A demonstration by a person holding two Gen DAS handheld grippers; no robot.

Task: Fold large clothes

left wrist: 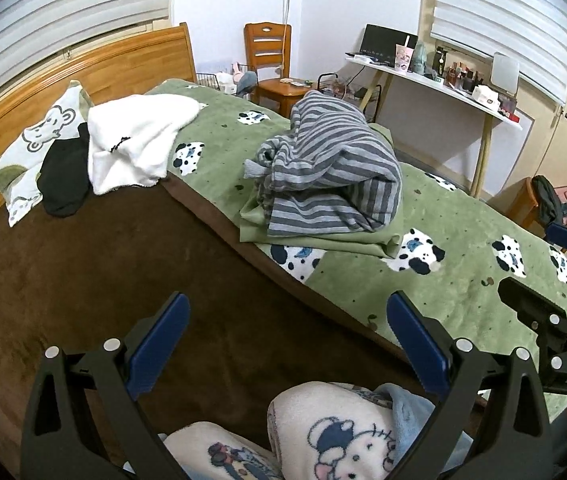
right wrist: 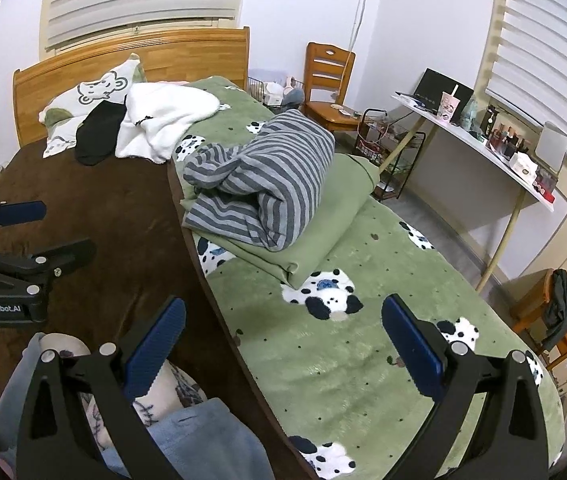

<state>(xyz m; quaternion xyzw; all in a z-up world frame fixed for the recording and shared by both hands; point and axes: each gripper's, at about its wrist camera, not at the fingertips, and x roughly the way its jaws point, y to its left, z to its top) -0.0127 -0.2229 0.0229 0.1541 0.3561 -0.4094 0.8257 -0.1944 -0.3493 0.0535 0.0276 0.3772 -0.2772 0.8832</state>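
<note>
Both tongs, left (left wrist: 289,340) and right (right wrist: 283,344), hang released over the bed (right wrist: 323,360); reach far for the striped garment (right wrist: 267,184), gripping separate edges to spread it flat.

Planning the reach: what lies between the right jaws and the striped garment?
In the right wrist view, only green blanket with its dalmatian print, then the folded green cloth under the striped garment.

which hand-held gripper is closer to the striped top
Right, by a little. The right hand-held gripper is over the green blanket below the striped top; the left hand-held gripper is over the brown sheet.
</note>
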